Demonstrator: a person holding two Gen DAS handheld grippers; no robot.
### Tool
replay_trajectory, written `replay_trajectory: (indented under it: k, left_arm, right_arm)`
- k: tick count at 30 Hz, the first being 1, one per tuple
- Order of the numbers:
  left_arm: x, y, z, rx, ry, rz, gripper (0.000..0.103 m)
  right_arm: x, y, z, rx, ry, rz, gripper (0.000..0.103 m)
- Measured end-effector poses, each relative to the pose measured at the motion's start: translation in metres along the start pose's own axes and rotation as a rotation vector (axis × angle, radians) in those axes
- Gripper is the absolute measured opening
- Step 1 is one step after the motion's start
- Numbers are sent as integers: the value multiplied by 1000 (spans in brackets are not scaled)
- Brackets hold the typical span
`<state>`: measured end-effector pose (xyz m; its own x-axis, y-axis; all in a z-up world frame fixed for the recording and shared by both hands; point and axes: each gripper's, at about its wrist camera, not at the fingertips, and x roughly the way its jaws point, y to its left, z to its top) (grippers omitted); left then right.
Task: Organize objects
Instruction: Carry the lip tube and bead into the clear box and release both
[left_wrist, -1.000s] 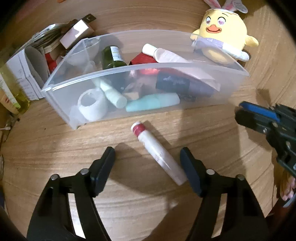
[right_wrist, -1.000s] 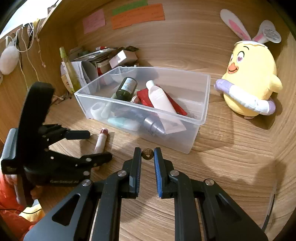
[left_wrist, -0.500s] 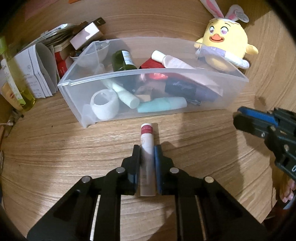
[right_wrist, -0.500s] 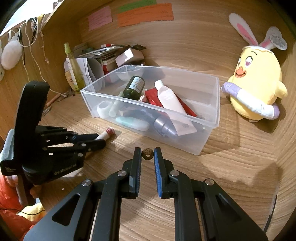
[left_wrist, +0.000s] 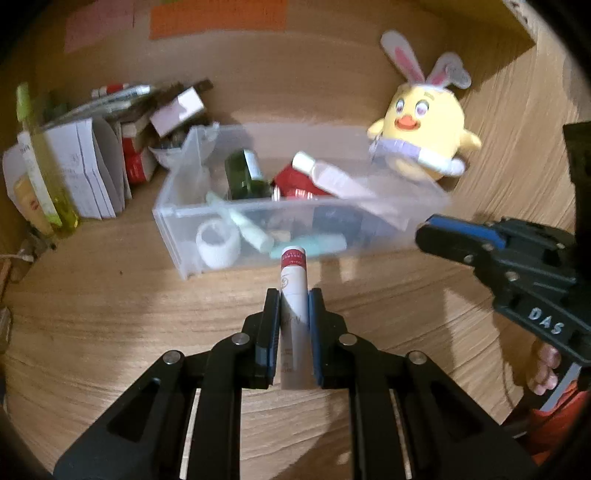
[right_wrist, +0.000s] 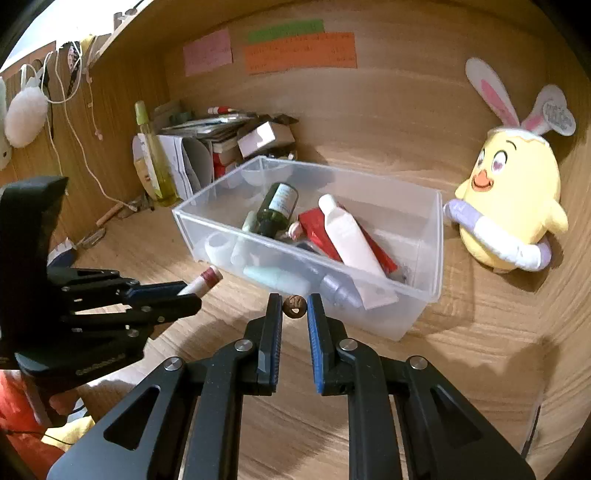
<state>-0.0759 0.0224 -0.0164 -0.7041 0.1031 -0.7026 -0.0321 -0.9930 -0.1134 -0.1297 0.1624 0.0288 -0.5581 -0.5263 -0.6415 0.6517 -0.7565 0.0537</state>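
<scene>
We've got the white tube (left_wrist: 293, 295) clamped in left gripper (left_wrist: 293, 295), cap toward bin (right_wrist: 437, 236); right gripper (right_wrist: 294, 306) pinches a small brown bead (right_wrist: 294, 306), probably.

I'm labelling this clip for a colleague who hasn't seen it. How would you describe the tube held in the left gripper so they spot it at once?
Find the clear plastic bin on the wooden desk, beside the yellow chick plush. Just in front of the bin's near wall, the left gripper is shut on a slim white tube that points toward the bin. Its dark red cap and its place outside the bin set it apart from the tubes inside.
</scene>
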Motion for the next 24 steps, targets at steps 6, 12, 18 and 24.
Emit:
replay_trajectory:
  k: [6, 12, 18, 24]
  left_arm:
    - [-14, 3, 13, -1, -62, -6, 14]
    - [-24, 5, 26, 1, -115, -8, 14]
    - [-28, 7, 43, 14, -156, 9, 14]
    - [-27, 13, 59, 4, -176, 5, 14]
  right_arm:
    - [-5, 2, 11, -4, -28, -15, 13]
    - [-11, 3, 23, -7, -59, -34, 13]
    - [-15, -3, 38, 15, -99, -47, 13]
    - [-21, -9, 56, 2, -139, -91, 13]
